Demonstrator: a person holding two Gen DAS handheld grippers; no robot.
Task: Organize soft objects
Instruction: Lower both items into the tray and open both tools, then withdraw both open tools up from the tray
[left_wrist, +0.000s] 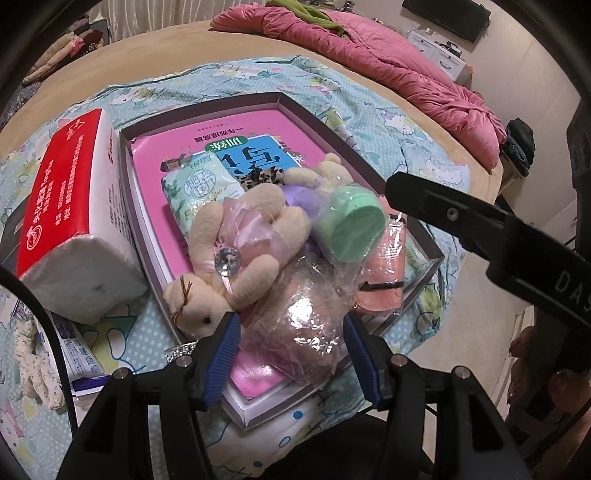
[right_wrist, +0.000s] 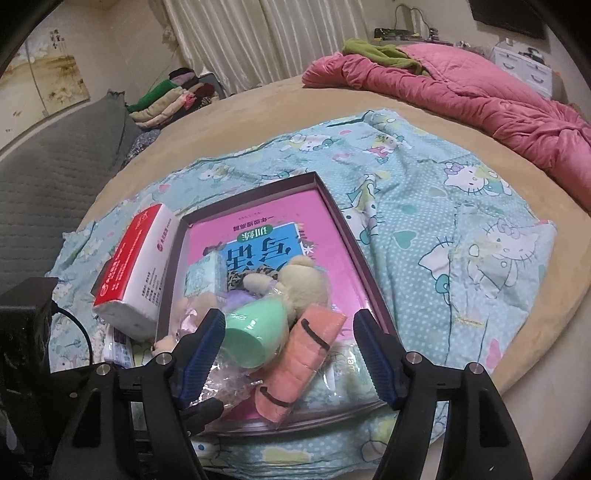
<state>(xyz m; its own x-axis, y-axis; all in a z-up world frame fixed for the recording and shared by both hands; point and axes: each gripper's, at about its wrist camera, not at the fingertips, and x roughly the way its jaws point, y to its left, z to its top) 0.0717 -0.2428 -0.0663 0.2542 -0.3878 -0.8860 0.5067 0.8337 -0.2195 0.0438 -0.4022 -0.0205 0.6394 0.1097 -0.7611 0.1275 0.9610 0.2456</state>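
A shallow purple box lies on the bed with a pink book inside. On it lie a cream plush bear, a second plush bear, a green foam cylinder in plastic wrap, a rolled peach towel and a tissue pack. My left gripper is open, its jaws on either side of a brownish soft thing in a clear bag. My right gripper is open above the peach towel and green cylinder.
A red and white tissue brick stands left of the box. A Hello Kitty sheet covers the bed. A pink quilt lies at the far side. Folded clothes and a grey cushion are far left.
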